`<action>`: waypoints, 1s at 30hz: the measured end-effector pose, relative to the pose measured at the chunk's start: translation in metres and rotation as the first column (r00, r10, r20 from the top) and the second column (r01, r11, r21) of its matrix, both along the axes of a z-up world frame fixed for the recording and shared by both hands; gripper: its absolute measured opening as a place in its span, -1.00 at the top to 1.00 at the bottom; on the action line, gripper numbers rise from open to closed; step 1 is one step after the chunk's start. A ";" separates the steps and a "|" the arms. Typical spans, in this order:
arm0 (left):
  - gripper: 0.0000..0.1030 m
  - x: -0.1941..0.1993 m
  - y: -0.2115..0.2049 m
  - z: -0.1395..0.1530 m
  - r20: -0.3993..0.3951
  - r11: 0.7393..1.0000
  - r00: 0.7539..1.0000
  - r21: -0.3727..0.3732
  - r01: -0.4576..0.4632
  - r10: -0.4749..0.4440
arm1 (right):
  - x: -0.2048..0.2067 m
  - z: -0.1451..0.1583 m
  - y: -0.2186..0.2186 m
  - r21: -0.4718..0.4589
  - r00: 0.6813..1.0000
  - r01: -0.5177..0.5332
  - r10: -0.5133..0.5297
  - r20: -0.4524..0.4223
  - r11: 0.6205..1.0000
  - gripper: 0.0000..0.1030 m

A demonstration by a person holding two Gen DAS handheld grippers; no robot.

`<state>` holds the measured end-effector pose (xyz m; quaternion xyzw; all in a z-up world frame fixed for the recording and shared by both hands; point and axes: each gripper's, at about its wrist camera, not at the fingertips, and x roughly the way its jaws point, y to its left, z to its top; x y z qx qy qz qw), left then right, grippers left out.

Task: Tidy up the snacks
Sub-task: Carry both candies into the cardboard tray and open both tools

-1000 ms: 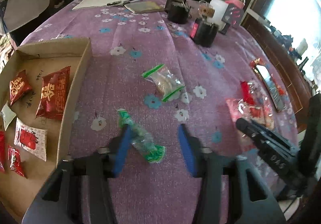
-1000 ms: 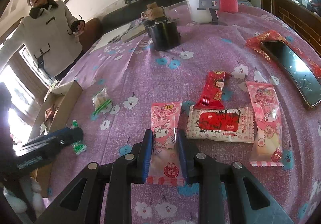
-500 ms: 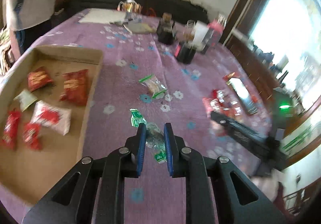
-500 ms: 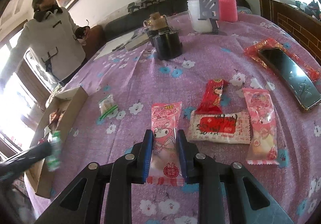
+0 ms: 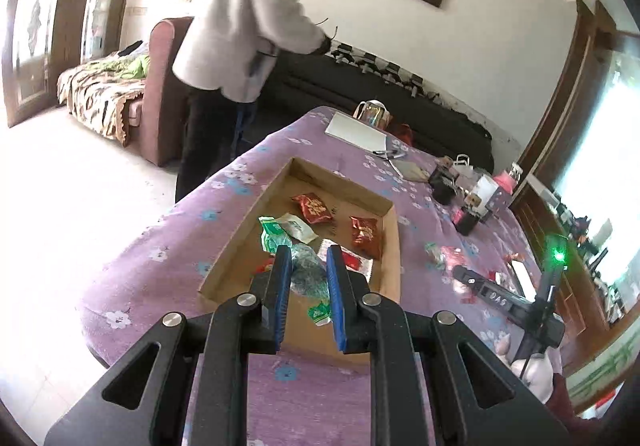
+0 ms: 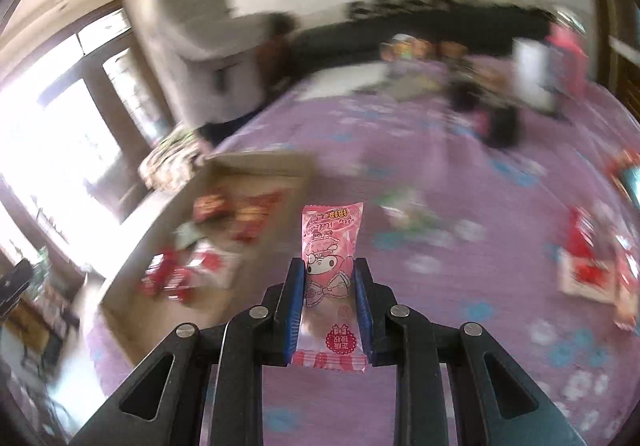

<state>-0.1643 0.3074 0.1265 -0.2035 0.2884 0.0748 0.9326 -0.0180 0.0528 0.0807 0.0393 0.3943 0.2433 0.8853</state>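
My left gripper (image 5: pixel 306 260) is shut on a clear green-ended snack packet (image 5: pixel 306 274) and holds it above the near end of the cardboard tray (image 5: pixel 394 242). The tray holds red packets (image 5: pixel 314 208) and a white-green one (image 5: pixel 298 228). My right gripper (image 6: pixel 326 270) is shut on a pink cartoon snack packet (image 6: pixel 328 258), lifted above the purple tablecloth (image 6: pixel 440 174) just right of the tray (image 6: pixel 132 290). The right wrist view is blurred. The right gripper also shows in the left wrist view (image 5: pixel 464 276).
A person in a grey jacket (image 5: pixel 244 26) stands at the table's far left edge. Black holders and cups (image 5: pixel 460 198) stand at the back. More red and pink packets (image 6: pixel 588 270) lie on the cloth to the right. A green-ended packet (image 6: pixel 408 210) lies mid-table.
My left gripper closed on the green-ended packet, lifted it and carried it left over the tray. My right gripper lifted the pink packet off the cloth and swung left toward the tray.
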 end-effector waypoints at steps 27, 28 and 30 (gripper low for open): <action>0.70 0.014 0.016 -0.037 -0.056 0.996 0.998 -0.093 -0.014 0.009 | -0.001 -0.016 0.017 0.002 0.997 -0.051 0.051 -0.052 0.999 0.53; 0.70 0.014 0.018 -0.038 -0.061 0.995 0.998 -0.096 -0.020 0.014 | -0.002 -0.015 0.017 0.006 0.997 -0.057 0.058 -0.049 0.998 0.53; 0.70 0.017 0.024 -0.039 -0.071 0.995 0.997 -0.099 -0.026 0.019 | -0.005 -0.011 0.020 0.020 0.996 -0.082 0.083 -0.033 0.996 0.53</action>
